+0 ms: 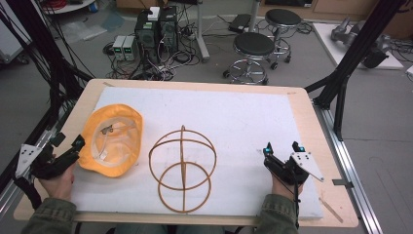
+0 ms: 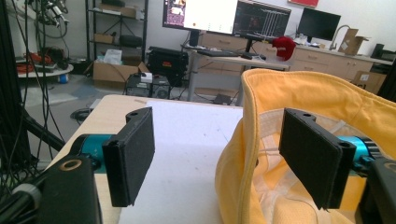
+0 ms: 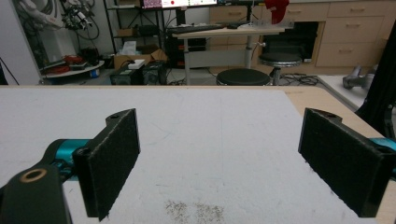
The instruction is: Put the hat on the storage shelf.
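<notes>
Straddling the rim of a yellow hat (image 2: 299, 93), the left gripper (image 2: 219, 154) is seen with jaws wide apart, one outside the brim, one inside the upturned crown. The hat (image 1: 111, 140) lies at the left of a white mat (image 1: 234, 117), nearest the left gripper (image 1: 65, 153). A wire frame (image 1: 182, 168) stands mid-mat. The right gripper (image 1: 283, 152) is held open, empty, well apart from both. Stools (image 1: 254, 46) and computers (image 1: 156, 29) are seen beyond the table.
</notes>
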The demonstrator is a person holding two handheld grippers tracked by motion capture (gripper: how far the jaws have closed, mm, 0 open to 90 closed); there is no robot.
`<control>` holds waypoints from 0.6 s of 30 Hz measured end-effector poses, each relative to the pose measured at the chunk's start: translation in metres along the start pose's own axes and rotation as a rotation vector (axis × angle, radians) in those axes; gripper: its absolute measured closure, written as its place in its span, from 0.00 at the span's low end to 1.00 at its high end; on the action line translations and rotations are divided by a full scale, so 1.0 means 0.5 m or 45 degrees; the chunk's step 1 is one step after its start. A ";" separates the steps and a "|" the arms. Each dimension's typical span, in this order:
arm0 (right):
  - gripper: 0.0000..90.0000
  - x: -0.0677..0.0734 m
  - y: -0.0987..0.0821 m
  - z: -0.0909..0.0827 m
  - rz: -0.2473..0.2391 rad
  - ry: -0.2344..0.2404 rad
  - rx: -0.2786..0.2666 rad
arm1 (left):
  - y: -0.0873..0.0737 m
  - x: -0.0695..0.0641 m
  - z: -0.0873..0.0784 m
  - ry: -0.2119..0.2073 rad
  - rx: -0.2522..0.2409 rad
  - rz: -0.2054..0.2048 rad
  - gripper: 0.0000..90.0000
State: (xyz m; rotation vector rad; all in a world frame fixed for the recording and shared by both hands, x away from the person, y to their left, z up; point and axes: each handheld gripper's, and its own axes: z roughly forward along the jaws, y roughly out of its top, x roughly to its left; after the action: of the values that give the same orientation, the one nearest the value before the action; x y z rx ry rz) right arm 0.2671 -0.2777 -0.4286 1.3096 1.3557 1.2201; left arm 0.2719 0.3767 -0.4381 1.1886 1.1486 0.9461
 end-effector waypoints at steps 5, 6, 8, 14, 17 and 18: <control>0.13 0.003 0.000 -0.002 0.006 0.011 0.001 | 0.000 0.000 0.000 0.000 0.000 -0.007 0.30; 0.13 0.003 0.000 -0.002 0.006 0.011 0.001 | 0.001 0.000 0.000 -0.002 0.000 -0.006 0.30; 0.13 0.005 0.000 -0.003 0.008 0.007 -0.002 | 0.000 -0.001 0.000 -0.004 0.001 -0.006 0.30; 0.13 -0.001 0.001 -0.002 0.030 -0.005 -0.012 | -0.001 -0.003 0.002 -0.008 0.007 -0.008 0.30; 0.13 -0.001 0.001 -0.003 0.034 -0.007 -0.009 | -0.001 -0.003 0.002 -0.009 0.006 -0.007 0.30; 0.13 -0.001 0.001 -0.003 0.034 -0.007 -0.009 | -0.001 -0.003 0.002 -0.010 0.006 -0.007 0.30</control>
State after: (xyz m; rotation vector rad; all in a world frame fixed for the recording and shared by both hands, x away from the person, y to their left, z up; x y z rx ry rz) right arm 0.2658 -0.2784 -0.4279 1.3291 1.3328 1.2378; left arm 0.2724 0.3748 -0.4384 1.1912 1.1482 0.9343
